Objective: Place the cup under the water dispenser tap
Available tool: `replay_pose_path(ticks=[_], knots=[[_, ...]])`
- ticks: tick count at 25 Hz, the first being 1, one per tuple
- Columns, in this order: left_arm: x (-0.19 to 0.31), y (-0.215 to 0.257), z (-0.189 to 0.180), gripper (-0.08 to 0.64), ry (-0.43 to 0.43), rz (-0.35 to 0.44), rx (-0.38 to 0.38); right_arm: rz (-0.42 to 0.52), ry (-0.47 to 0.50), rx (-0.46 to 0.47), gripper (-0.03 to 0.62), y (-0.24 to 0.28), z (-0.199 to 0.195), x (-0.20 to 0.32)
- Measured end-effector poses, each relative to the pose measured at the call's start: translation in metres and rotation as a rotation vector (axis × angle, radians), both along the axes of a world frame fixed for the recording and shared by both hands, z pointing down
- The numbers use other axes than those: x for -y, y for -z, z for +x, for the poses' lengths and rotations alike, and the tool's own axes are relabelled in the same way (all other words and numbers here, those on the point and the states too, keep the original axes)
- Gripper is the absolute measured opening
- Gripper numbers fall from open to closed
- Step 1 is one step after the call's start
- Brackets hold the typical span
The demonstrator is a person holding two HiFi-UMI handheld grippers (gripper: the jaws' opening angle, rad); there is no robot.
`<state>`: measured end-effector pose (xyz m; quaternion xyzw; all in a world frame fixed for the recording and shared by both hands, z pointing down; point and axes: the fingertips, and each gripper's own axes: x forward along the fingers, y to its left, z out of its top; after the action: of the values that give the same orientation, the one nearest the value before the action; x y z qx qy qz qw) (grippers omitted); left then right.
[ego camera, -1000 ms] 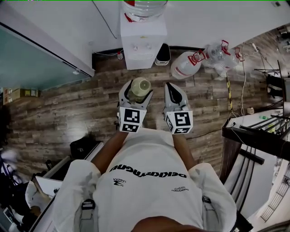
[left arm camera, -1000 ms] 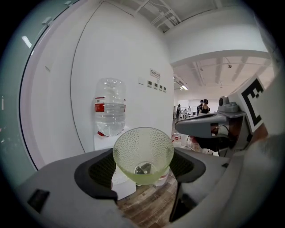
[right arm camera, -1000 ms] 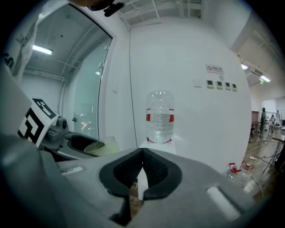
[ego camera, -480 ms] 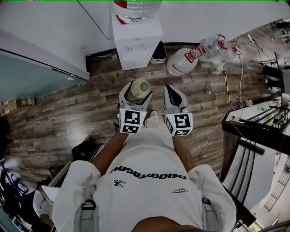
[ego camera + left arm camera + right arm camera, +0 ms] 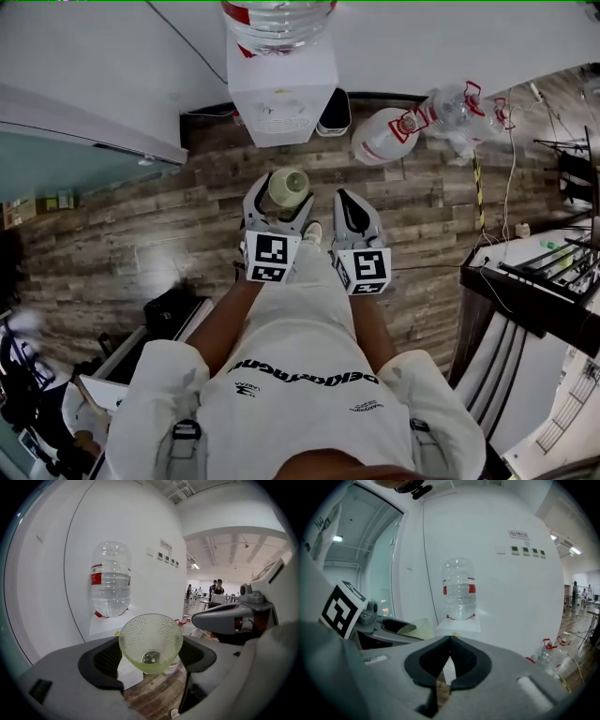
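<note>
Bright, even indoor light; fisheye warping and dark corners.

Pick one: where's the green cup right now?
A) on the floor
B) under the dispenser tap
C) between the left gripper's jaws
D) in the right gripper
C: the left gripper view shows the cup clamped in the left gripper, short of the water dispenser.

Between the left gripper's [image 5: 150, 658] jaws, the green cup [image 5: 151, 641] hides the front of the water dispenser [image 5: 107, 625] beyond it, so no tap shows there. The right gripper's [image 5: 449, 644] jaws, pressed together, cover the dispenser's lower body. In the head view the water bottle [image 5: 278, 21] ahead of both grippers is cut off by the top edge. The wall signs [image 5: 168, 558] above the left jaws are too small to read.
</note>
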<state>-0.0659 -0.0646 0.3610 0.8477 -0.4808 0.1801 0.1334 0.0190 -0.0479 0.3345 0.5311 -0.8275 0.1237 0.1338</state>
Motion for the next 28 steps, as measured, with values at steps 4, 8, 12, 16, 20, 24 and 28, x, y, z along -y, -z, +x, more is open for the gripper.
replay_pose_path(ticks=[4, 8, 12, 16, 20, 24, 28], knots=[[0.025, -0.017, 0.018, 0.367, 0.025, 0.000, 0.002, -0.021, 0.012, 0.029, -0.005, -0.025, 0.014, 0.018], [0.042, -0.041, 0.026, 0.367, 0.050, -0.008, -0.002, -0.033, 0.005, 0.053, -0.005, -0.052, 0.025, 0.034], [0.059, -0.071, 0.032, 0.367, 0.073, -0.015, 0.011, -0.038, -0.008, 0.065, -0.005, -0.079, 0.038, 0.050], [0.071, -0.103, 0.040, 0.367, 0.088, -0.040, 0.018, -0.056, -0.011, 0.058, -0.004, -0.112, 0.049, 0.060], [0.081, -0.134, 0.047, 0.367, 0.094, -0.061, 0.025, -0.078, -0.026, 0.058, -0.005, -0.147, 0.059, 0.065], [0.093, -0.168, 0.051, 0.367, 0.101, -0.071, 0.039, -0.088, -0.043, 0.056, -0.005, -0.178, 0.066, 0.068], [0.108, -0.204, 0.049, 0.367, 0.117, -0.081, 0.045, -0.101, -0.051, 0.061, -0.005, -0.207, 0.069, 0.076]])
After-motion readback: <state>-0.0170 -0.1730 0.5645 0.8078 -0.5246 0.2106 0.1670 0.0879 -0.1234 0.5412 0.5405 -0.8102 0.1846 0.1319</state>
